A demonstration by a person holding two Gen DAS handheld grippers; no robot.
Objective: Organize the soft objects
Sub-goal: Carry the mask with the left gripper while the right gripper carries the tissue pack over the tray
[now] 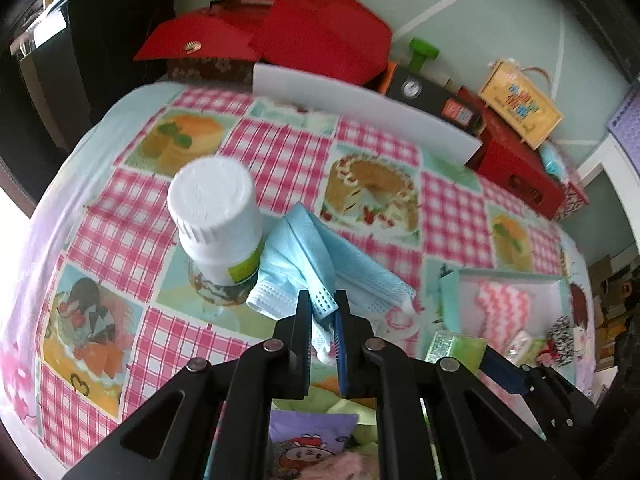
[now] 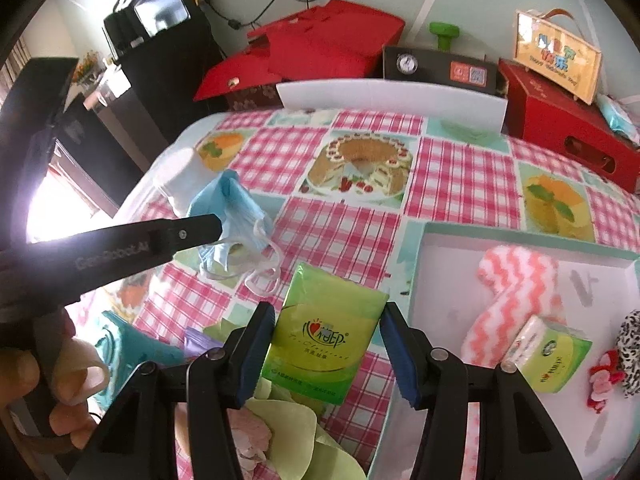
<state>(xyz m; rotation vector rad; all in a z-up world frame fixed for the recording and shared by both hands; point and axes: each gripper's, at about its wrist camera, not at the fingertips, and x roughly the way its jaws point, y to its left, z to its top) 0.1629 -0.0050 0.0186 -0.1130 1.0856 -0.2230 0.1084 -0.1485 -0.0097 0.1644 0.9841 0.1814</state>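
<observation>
While the tray at the right of the right-wrist view already holds a pink striped cloth and a tissue pack, more remains outside. Pressed together, the left gripper pinches the blue face mask at frame centre beside a white bottle. Spread wide, the right gripper straddles a green tissue pack at lower centre, seemingly ungripped.

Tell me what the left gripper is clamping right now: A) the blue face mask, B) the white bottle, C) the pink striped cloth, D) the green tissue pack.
A. In the left wrist view the left gripper is shut on a fold of the blue face mask, with the white bottle standing free beside it.
</observation>
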